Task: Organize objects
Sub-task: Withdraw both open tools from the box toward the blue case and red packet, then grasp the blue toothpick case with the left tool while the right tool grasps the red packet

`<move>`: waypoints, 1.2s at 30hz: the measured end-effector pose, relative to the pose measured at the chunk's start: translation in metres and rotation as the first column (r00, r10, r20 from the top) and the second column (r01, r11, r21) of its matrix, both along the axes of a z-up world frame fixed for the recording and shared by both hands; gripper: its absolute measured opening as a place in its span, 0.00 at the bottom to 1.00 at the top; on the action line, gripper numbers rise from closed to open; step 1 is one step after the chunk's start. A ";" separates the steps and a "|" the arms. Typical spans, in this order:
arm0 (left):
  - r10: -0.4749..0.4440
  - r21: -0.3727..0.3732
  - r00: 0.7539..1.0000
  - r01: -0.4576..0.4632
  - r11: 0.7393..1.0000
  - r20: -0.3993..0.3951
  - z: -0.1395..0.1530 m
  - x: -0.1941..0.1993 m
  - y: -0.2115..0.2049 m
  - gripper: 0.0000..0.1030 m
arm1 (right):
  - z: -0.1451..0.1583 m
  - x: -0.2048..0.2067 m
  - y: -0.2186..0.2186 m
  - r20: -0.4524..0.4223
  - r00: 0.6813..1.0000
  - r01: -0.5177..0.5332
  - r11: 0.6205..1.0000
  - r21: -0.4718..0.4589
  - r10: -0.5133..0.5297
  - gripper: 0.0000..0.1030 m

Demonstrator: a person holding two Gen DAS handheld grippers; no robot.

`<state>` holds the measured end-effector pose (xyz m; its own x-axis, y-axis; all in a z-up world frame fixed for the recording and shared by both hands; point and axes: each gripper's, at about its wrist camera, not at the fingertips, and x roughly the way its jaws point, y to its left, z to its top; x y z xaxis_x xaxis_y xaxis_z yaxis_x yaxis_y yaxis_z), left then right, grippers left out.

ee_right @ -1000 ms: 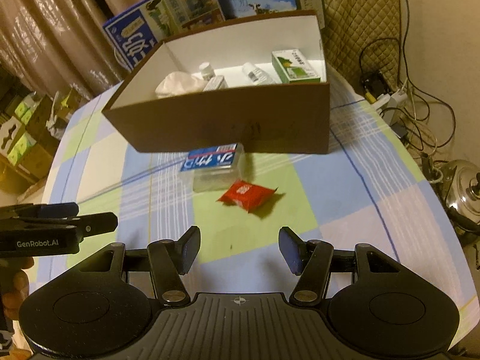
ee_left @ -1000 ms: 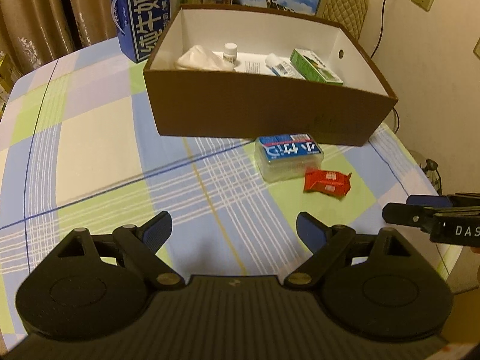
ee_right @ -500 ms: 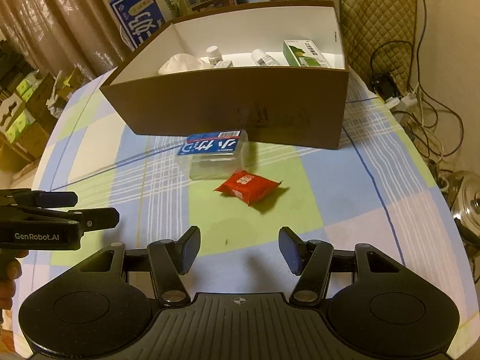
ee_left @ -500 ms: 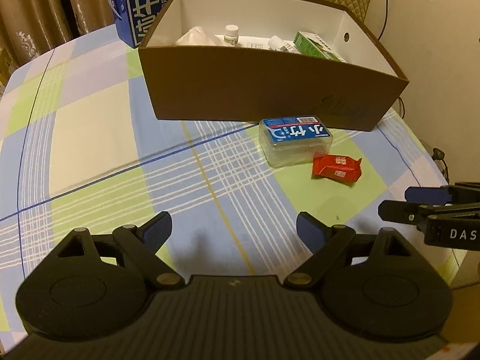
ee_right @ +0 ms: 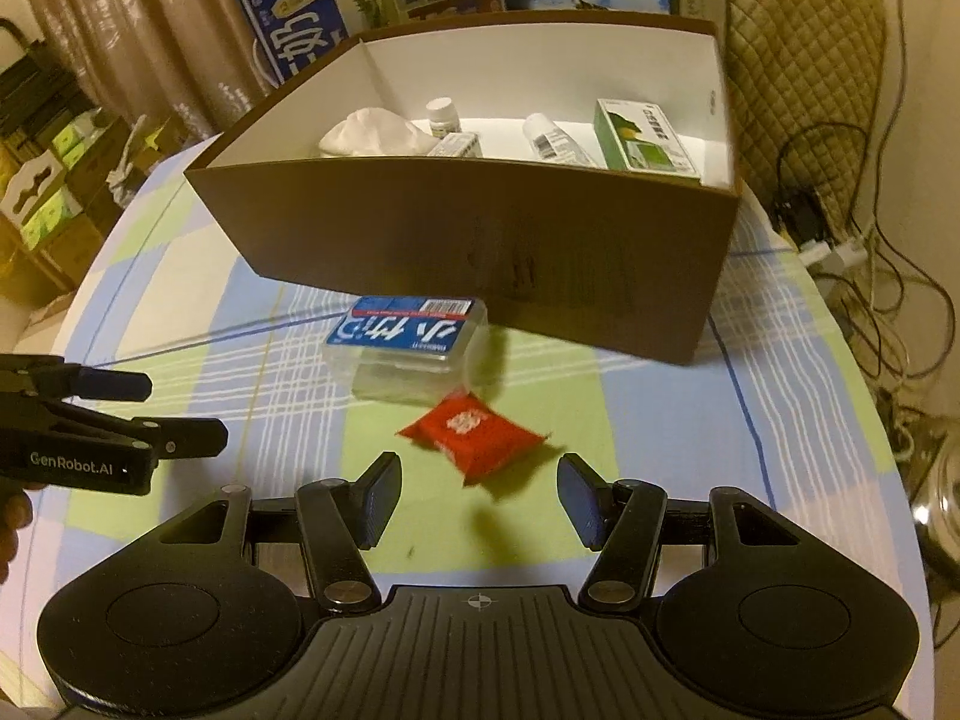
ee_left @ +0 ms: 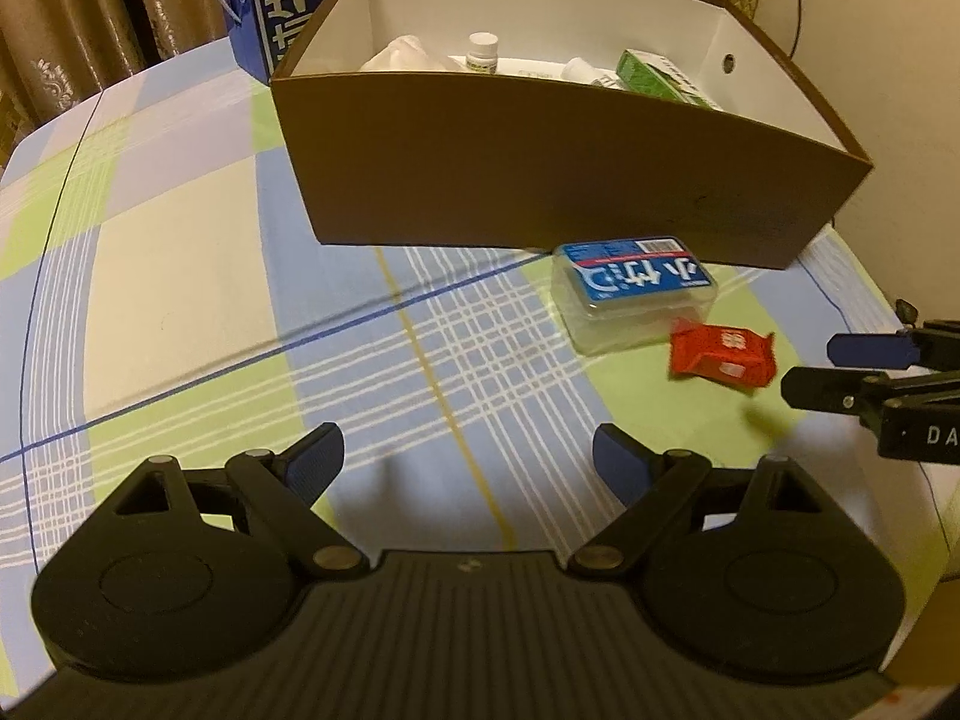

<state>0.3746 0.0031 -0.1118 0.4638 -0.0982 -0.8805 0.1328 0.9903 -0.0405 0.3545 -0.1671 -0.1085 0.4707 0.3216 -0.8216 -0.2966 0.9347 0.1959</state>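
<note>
Right gripper (ee_right: 477, 501) at the bottom of its view, jaws spread wide and empty, and just ahead of the fingertips, nearly between them, lies the one red packet (ee_right: 474, 438) on a green square of the plaid tablecloth (ee_right: 660, 420). Its long axis runs from left to lower right in the frame, crimped ends pointing each way. Over on the left wrist view, the left gripper (ee_left: 468, 465) is also spread wide with nothing in it, low over the cloth at centre frame; the packet sits at mid-right there, close to the other tool's tips.

Just beyond the packet, almost touching it, one clear plastic case with a blue label (ee_right: 411, 354), lying flat, long axis left to right, its far edge close to the wall of the box.

Then the one brown cardboard box (ee_right: 480, 246), open-topped, white inside, filling the upper middle. Inside I count: one crumpled white wad (ee_right: 372, 132) at left, one upright white-capped bottle (ee_right: 442, 114), one small carton (ee_right: 456, 145) beside it, one tube lying down (ee_right: 549, 138), and one green-and-white carton (ee_right: 645, 135) at right.

Behind the box, milk cartons (ee_right: 300, 30) stand along the top edge; their count is unclear.
</note>
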 end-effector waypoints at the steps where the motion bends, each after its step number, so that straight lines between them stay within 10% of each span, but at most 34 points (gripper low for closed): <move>1: 0.003 0.002 1.000 -0.003 1.000 -0.002 -0.002 0.002 0.001 0.85 | -0.001 0.003 0.001 0.007 1.000 -0.015 1.000 -0.010 0.016 0.54; 18: 0.045 0.033 0.999 -0.044 0.998 -0.017 -0.015 0.025 0.017 0.85 | -0.041 0.039 0.020 -0.027 0.967 -0.253 0.966 -0.055 0.252 0.53; 22: 0.037 0.034 0.999 -0.037 0.999 -0.020 -0.017 0.025 0.016 0.85 | -0.044 0.031 0.019 -0.016 0.961 -0.276 0.960 -0.052 0.276 0.31; 36: -0.196 -0.003 0.978 0.197 0.980 0.072 -0.023 0.040 -0.013 0.85 | -0.037 0.000 -0.028 -0.029 0.996 -0.087 0.995 -0.038 0.086 0.28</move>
